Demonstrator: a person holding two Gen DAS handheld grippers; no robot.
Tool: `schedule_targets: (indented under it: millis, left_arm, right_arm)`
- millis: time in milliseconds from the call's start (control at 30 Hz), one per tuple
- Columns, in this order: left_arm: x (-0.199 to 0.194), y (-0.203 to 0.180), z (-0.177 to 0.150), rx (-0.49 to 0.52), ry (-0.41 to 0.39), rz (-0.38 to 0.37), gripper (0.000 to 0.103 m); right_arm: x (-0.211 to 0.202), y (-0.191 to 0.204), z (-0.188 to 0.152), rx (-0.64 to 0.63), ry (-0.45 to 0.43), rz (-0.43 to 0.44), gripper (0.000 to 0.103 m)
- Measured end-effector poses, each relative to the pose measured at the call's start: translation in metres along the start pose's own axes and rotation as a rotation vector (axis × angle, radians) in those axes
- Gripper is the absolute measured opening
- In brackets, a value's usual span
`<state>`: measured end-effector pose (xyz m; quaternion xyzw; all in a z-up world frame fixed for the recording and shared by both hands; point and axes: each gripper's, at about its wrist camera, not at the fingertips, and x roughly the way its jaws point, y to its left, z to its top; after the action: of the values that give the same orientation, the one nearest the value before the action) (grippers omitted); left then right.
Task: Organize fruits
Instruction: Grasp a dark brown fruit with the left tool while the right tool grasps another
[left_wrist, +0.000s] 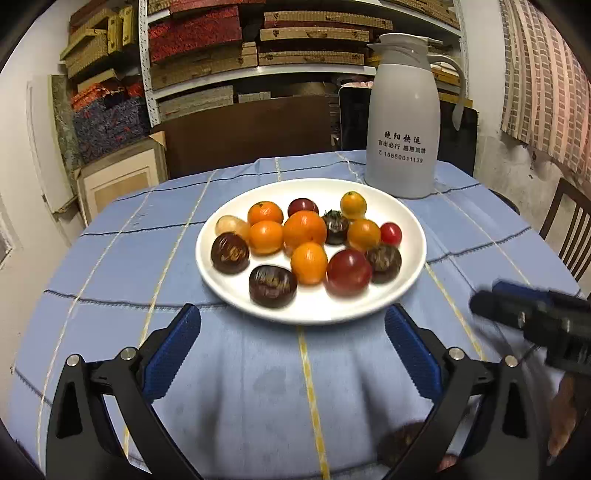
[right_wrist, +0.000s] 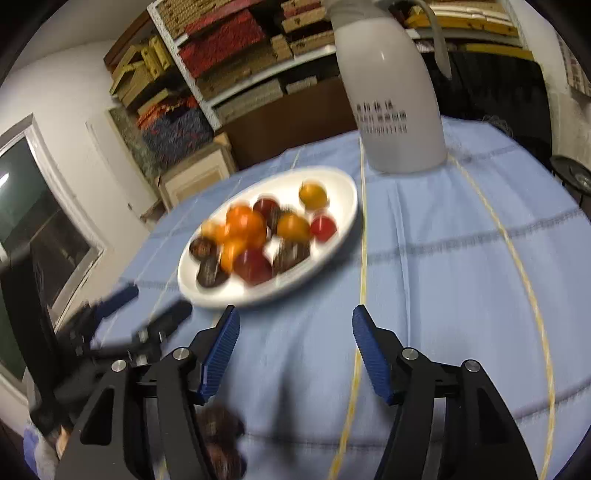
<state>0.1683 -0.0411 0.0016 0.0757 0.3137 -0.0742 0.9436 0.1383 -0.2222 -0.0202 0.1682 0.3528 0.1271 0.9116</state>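
Where ribbed blue pads (left_wrist: 173, 354) gape, glossy round fruits (left_wrist: 304, 230) crowd a smooth white plate (left_wrist: 229, 288).

Both wrist cameras look forward and down past their own jaws across the worktop (left_wrist: 258, 369), sharing the white plate (left_wrist: 413, 221) (right_wrist: 343, 192) ahead and the jug (left_wrist: 400, 122) (right_wrist: 391, 92) behind.
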Motion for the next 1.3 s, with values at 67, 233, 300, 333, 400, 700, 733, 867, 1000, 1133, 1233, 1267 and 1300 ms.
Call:
schedule_targets:
  millis: [67, 233, 300, 333, 400, 700, 733, 867, 1000, 1133, 1233, 1267, 1300]
  left_arm:
    - [-0.008, 0.0, -0.006, 0.003, -0.005, 0.007, 0.098]
    - [-0.031, 0.005, -0.02, 0.004, -0.024, 0.053, 0.098]
    - [-0.038, 0.01, -0.024, -0.011, -0.026, 0.06, 0.098]
    - [-0.042, 0.013, -0.026, -0.024, -0.028, 0.061, 0.098]
    - [-0.046, 0.018, -0.027, -0.042, -0.033, 0.061, 0.098]
    - [-0.048, 0.03, -0.03, -0.086, -0.019, 0.064, 0.098]
    - [-0.047, 0.029, -0.03, -0.084, -0.017, 0.064, 0.098]
    - [-0.046, 0.025, -0.028, -0.067, -0.011, 0.068, 0.098]
    - [-0.045, 0.022, -0.028, -0.053, -0.009, 0.069, 0.098]
    - [-0.043, 0.02, -0.028, -0.045, 0.001, 0.056, 0.098]
    - [-0.042, 0.016, -0.029, -0.027, 0.008, 0.046, 0.098]
    - [-0.042, 0.014, -0.029, -0.02, 0.009, 0.044, 0.098]
    - [-0.041, 0.012, -0.03, -0.011, 0.011, 0.044, 0.098]
  right_arm:
    - [-0.008, 0.004, -0.016, -0.016, 0.016, 0.011, 0.069]
    - [-0.028, 0.017, -0.051, -0.07, 0.032, 0.036, 0.079]
    - [-0.031, 0.023, -0.063, -0.092, 0.051, 0.041, 0.079]
    - [-0.032, 0.025, -0.067, -0.1, 0.06, 0.045, 0.079]
    - [-0.036, 0.031, -0.074, -0.114, 0.076, 0.075, 0.08]
    - [-0.025, 0.058, -0.086, -0.211, 0.159, 0.083, 0.073]
    - [-0.024, 0.058, -0.086, -0.209, 0.167, 0.079, 0.066]
    - [-0.015, 0.054, -0.086, -0.185, 0.206, 0.086, 0.046]
    - [-0.01, 0.061, -0.089, -0.219, 0.22, 0.075, 0.043]
    - [-0.008, 0.068, -0.089, -0.241, 0.219, 0.059, 0.042]
    - [-0.005, 0.069, -0.087, -0.239, 0.219, 0.055, 0.041]
    - [-0.005, 0.069, -0.087, -0.24, 0.219, 0.055, 0.041]
    - [-0.006, 0.069, -0.088, -0.241, 0.217, 0.056, 0.041]
